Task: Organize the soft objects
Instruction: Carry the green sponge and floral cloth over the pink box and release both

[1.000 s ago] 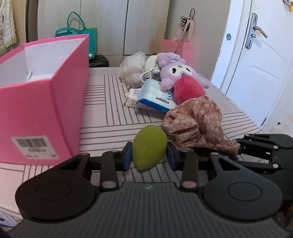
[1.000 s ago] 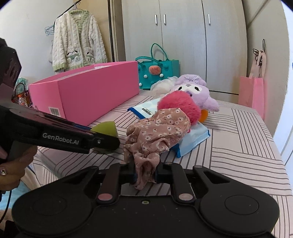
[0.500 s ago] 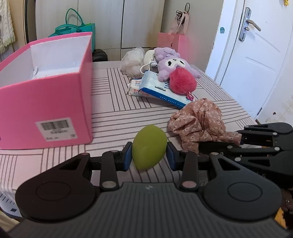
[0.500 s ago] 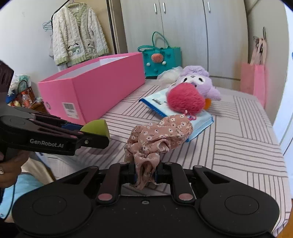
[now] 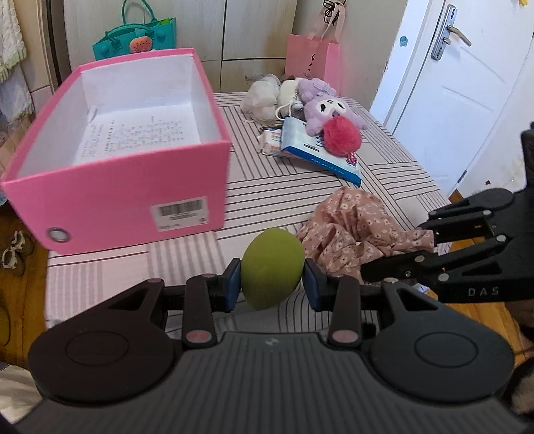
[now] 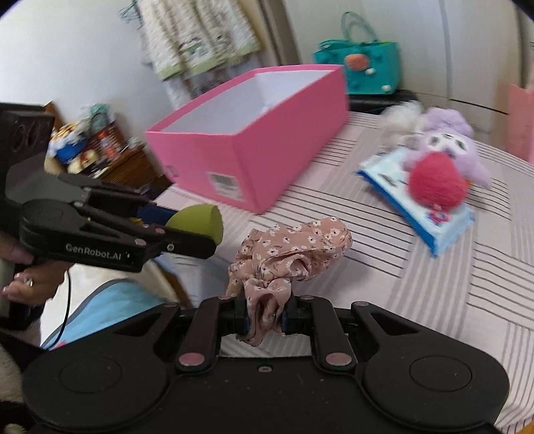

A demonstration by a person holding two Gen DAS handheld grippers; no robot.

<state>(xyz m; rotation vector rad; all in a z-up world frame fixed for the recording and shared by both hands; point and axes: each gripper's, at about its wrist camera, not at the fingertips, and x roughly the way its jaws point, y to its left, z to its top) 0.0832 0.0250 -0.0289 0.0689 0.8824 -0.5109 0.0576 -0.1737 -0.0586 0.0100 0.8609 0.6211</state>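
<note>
We held the green sponge (image 5: 272,268) in the left gripper (image 5: 272,278), long axis upright, pointed end down. The right gripper (image 6: 265,317) fingers clamped the floral scrunchie (image 6: 290,253).

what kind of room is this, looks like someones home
Most likely a bedroom in a home: a tall wardrobe stands behind the striped bedcover, a knitted cardigan hangs on the wall, and plush toys lie on the cover.

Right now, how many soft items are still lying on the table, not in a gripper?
At least 4: purple plush, red pompom, and white fluffy item beside a cream one behind. More may be hidden in that pile.
</note>
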